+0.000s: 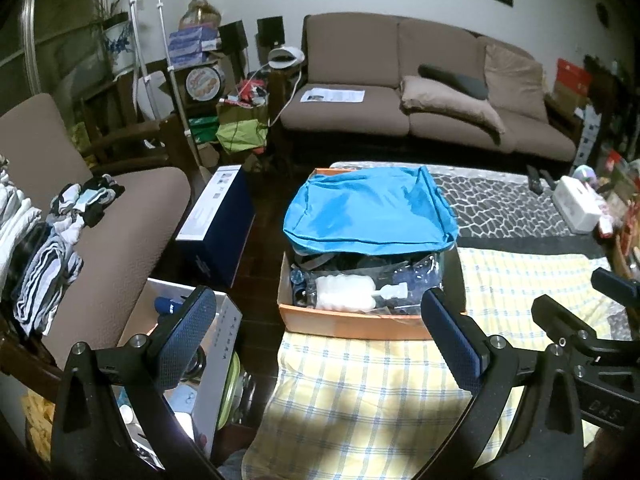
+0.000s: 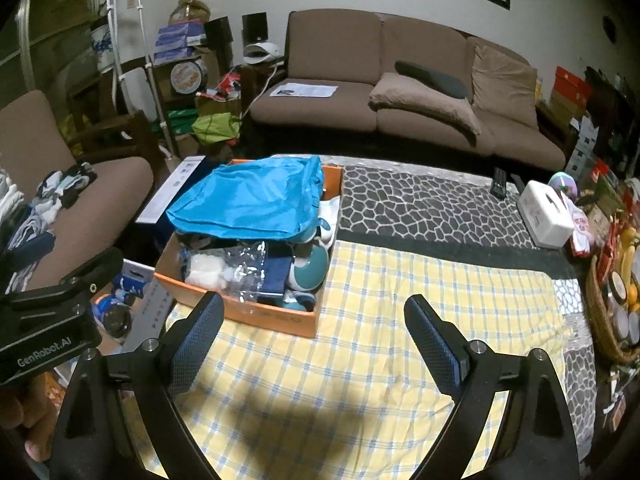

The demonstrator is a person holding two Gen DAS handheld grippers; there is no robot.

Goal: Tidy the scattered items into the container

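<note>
The brown sofa [image 2: 400, 80] runs along the far wall, well beyond both tools, and a brown armchair [image 1: 120, 216] with folded laundry [image 1: 52, 248] sits off to the left of the left tool. Directly ahead of both tools lies the surface [image 2: 420, 204], covered far back by a grey cobble-pattern mat and, nearer, by a yellow checked cloth [image 2: 400, 312] that spreads under and between the fingers of the right tool with bare room across its middle and right side. The orange container [image 1: 352, 320] stands at the left edge of the surface, straight ahead of the left tool and ahead-left of the right tool; its near wall meets the cloth's far edge. A blue fabric bag [image 1: 368, 208] is draped over its far half, and under that sit a clear plastic bag with white padding [image 2: 224, 268], a dark blue packet, and teal round items [image 2: 312, 268] at its right corner. Beyond the surface's left edge, a navy box [image 1: 216, 224] and an open white box [image 1: 188, 336] stand on the floor, the latter just behind the left tool's left finger. A white tissue box [image 2: 548, 212] rests far right near a wicker basket [image 2: 608, 320]. The left tool [image 1: 320, 340] hangs with fingers spread wide, holding nothing; the right tool [image 2: 316, 340] is likewise spread and empty.
</note>
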